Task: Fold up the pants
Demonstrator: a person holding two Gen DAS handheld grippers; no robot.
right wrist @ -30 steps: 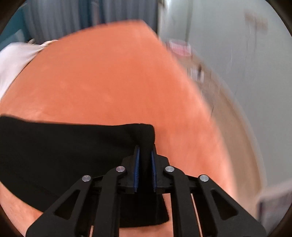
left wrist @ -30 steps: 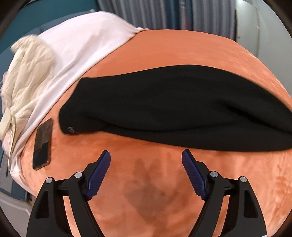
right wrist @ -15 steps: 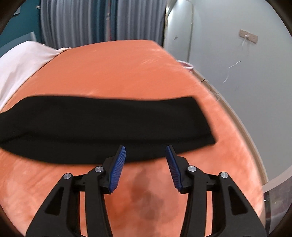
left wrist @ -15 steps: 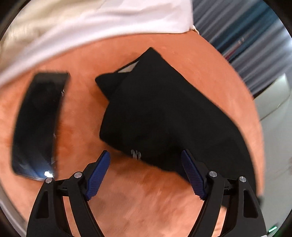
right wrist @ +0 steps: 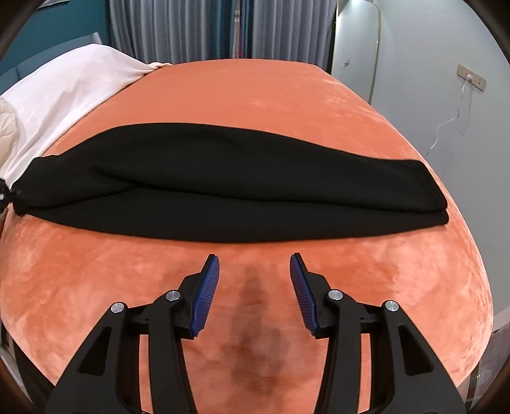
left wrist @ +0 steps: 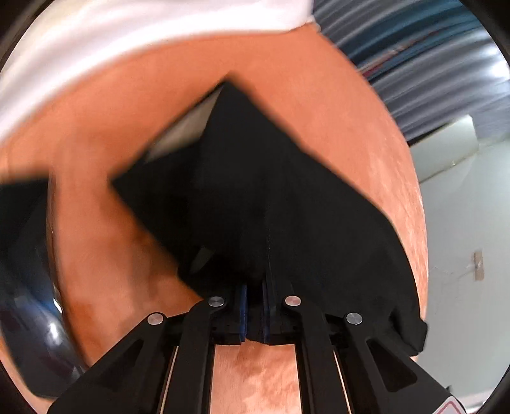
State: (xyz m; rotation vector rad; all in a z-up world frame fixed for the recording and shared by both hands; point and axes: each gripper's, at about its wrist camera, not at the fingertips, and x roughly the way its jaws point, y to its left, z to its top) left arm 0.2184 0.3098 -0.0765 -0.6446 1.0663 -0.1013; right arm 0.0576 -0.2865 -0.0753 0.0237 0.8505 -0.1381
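Pants [left wrist: 287, 197] fill the middle of the left wrist view, a black pair lying on the orange velvet bedspread [left wrist: 334, 105], one end drawn up into the tool. The left gripper [left wrist: 254, 313] is closed down on that black cloth: its blue pads [left wrist: 243, 313] stand almost together with a fold of fabric pinched between them, having just snapped closed. A pale inner patch or tag [left wrist: 188, 127] shows at the far corner of the garment, too blurred to read. A dark glossy phone [left wrist: 28, 286] lies at the left edge of the bedspread, and white bedding [left wrist: 127, 38] crosses the top. No print can be made out in this view.

From the right wrist view the pants [right wrist: 223, 191] lie as one long band across the bedspread [right wrist: 255, 95], one leg apparently laid over the other, the right end showing two stacked layers. So the lengthwise fold looks done; folding end to end seems to be what is left, and the left pinch at the far end reads as its start. The right gripper [right wrist: 254, 294] hangs over bare velvet just short of the near edge of the cloth, its jaws apart and empty, having just been opening. A white pillow or sheet [right wrist: 63, 86] sits at the upper left, curtains [right wrist: 207, 28] behind, and a wall socket plate [right wrist: 471, 75] with a cord at the right. No brand, label or writing is legible here either.
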